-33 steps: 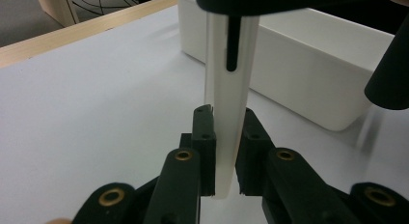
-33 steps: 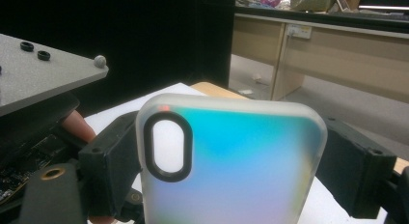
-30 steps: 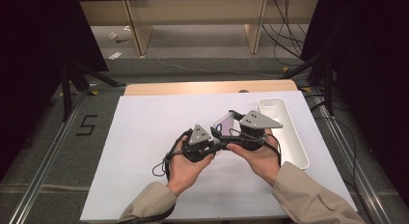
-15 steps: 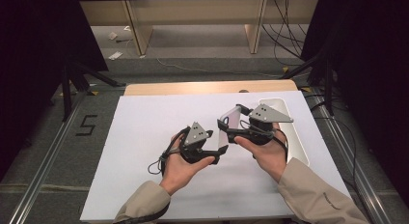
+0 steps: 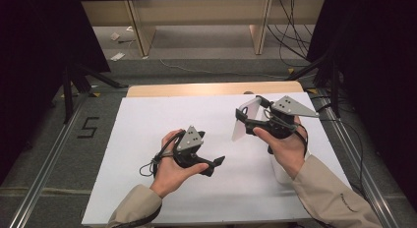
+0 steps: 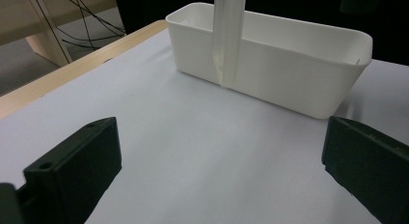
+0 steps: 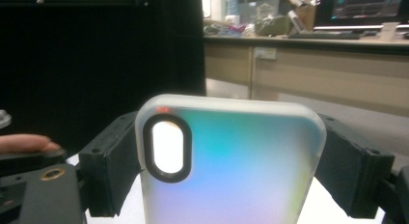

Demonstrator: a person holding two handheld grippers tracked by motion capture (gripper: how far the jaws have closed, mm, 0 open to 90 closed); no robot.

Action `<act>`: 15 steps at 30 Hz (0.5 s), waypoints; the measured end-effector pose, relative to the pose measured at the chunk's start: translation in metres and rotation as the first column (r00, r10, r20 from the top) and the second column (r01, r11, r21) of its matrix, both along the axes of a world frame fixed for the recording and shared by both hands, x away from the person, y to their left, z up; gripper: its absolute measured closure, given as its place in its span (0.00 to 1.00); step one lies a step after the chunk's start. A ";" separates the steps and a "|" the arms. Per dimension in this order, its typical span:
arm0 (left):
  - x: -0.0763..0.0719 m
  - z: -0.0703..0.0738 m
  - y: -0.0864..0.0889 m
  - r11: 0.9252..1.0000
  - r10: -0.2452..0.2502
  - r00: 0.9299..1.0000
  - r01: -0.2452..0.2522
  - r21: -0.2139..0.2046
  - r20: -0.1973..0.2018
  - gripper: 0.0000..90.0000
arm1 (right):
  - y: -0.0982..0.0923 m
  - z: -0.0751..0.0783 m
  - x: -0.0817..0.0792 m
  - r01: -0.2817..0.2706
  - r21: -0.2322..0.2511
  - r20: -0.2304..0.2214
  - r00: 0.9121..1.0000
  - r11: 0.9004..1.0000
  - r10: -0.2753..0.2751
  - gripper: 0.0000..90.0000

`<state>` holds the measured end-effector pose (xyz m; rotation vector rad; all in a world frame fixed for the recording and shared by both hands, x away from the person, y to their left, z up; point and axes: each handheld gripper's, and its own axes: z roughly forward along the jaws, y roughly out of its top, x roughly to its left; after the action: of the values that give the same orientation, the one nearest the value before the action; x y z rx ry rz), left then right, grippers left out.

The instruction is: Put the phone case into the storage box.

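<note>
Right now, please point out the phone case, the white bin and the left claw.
phone case (image 7: 231,166), right gripper view, middle of its back.
white bin (image 6: 289,77), left gripper view, its long near wall.
left claw (image 6: 217,171), left gripper view, midway between its open jaws.

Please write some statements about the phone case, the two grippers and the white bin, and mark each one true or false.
1. The right gripper holds the phone case between its jaws. True.
2. The phone case lies flat on the table. False: it is held up above the table.
3. The left gripper is open, with nothing between its jaws. True; its jaws have just been opening.
4. The white bin is full of items. False: what shows of its inside is bare.
5. The phone case has an oval camera cutout. True.
</note>
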<state>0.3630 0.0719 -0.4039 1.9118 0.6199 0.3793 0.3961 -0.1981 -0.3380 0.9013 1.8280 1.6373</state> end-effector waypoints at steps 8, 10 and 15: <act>-0.003 -0.004 0.026 1.000 0.011 1.000 -0.011 -0.005 0.001 0.00 | -0.023 0.013 0.005 0.069 0.035 0.017 0.997 0.997 -0.070 0.20; -0.005 -0.004 0.032 1.000 0.017 1.000 -0.017 0.002 0.008 0.00 | -0.029 0.015 0.006 0.086 0.037 0.022 0.996 0.996 -0.087 0.20; -0.007 -0.006 0.044 0.999 0.040 0.999 -0.040 0.010 0.016 0.00 | -0.039 0.020 0.009 0.117 0.050 0.026 0.993 0.992 -0.119 0.20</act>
<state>0.3562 0.1162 -0.4097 1.9069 0.6476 0.4235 0.4048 -0.2375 -0.3184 0.9828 1.6889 1.6190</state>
